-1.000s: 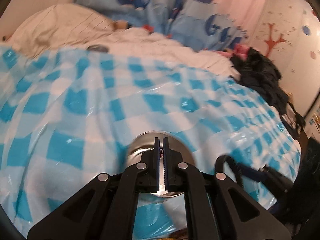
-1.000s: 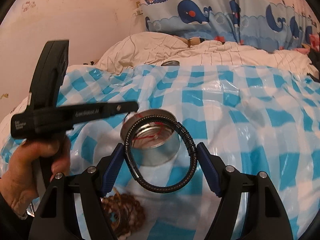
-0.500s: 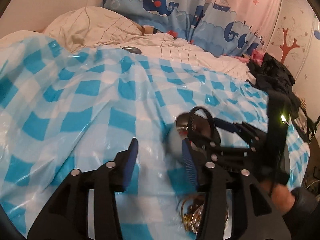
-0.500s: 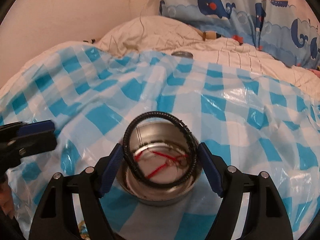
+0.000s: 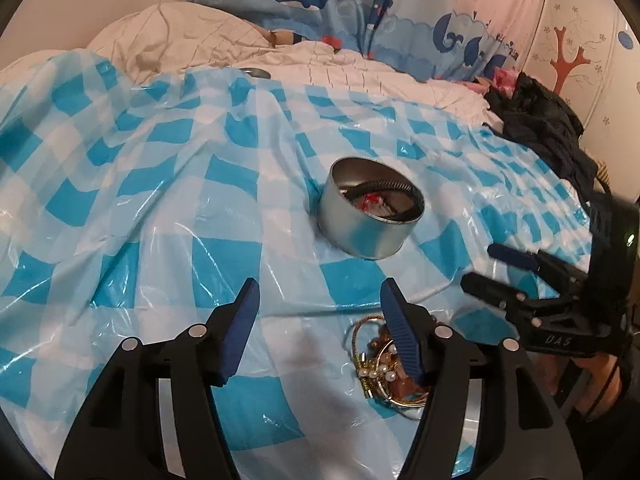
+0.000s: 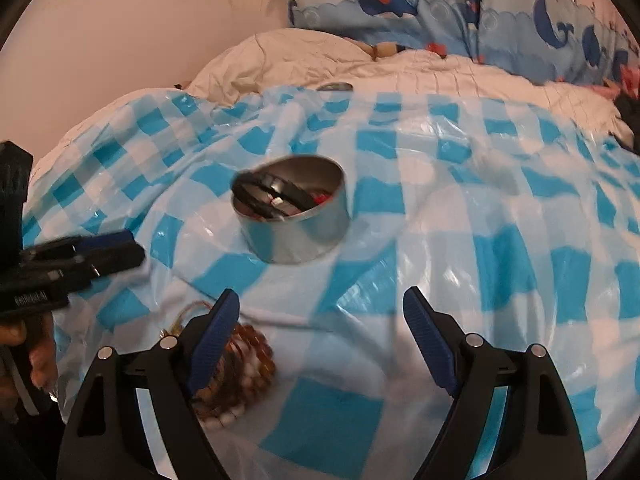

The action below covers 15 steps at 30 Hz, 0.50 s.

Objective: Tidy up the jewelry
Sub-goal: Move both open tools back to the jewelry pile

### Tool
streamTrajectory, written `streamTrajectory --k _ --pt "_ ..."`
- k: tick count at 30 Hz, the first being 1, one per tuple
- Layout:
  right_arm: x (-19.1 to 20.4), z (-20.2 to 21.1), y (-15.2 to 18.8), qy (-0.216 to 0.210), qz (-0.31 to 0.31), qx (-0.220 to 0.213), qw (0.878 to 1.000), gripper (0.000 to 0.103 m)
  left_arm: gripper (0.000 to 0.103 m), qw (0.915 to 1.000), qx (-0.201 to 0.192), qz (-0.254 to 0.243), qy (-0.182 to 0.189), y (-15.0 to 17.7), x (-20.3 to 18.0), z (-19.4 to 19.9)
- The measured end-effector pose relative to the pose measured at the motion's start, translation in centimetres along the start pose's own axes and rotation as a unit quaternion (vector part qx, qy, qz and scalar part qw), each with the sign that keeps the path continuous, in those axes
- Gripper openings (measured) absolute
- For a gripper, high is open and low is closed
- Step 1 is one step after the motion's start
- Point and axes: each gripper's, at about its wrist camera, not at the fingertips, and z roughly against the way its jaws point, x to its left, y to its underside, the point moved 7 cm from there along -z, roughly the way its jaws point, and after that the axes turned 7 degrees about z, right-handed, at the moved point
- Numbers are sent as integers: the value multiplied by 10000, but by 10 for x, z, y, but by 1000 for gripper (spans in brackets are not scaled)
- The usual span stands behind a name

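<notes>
A round metal tin [image 5: 360, 236] stands on the blue-and-white checked plastic sheet [image 5: 160, 208], and a black braided bracelet [image 5: 384, 188] lies inside it with some red cord. My left gripper [image 5: 320, 296] hangs short of the tin, its jaws opening with nothing between them. A pile of pearl, gold and brown bead jewelry [image 5: 378, 364] lies beside its right finger. In the right wrist view the tin [image 6: 304, 236] holds the black bracelet [image 6: 272, 196]. My right gripper [image 6: 320, 300] is still opening and empty, above the sheet, with the bead pile [image 6: 244, 364] at its left finger.
A metal lid [image 5: 256, 73] lies at the sheet's far edge on the white duvet [image 5: 180, 36]. Dark clothing [image 5: 540, 120] is heaped at the right. Whale-print curtains [image 6: 440, 4] hang behind. The other gripper shows at each view's side, with a hand [image 6: 24, 344] holding it.
My right gripper let the black bracelet drop into the tin and drew back, opening wider. My left gripper went from shut to open and pulled away from the tin.
</notes>
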Motion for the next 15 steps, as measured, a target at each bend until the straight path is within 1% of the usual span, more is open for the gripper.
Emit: streamTrajectory --k 3,4,5,7,9,11,13,15 --pt "12 -7 -28 89 358 -193 9991 81 62 9999 -4 137 21 -2 4 -2" --pt "13 -16 -39 179 460 -192 9986 81 63 9998 -9 181 24 -3 4 -3" --pt "12 -25 -46 267 505 -149 9983 82 64 9997 -20 238 38 -5 5 -2" --pt "4 -53 -57 431 547 86 9975 82 65 9996 -41 263 60 -7 6 -2" --pt "-15 -78 -66 663 386 218 9968 82 67 9997 -46 245 54 -8 5 -2" --pt "-30 -87 -71 621 58 268 9977 82 68 9997 -44 247 54 -9 5 -2" --pt "-35 -83 -73 539 -102 184 9983 82 69 9997 -38 253 59 -9 5 -2" --pt "-30 -71 -69 498 2 80 9987 82 70 9996 -26 260 60 -10 4 -3"
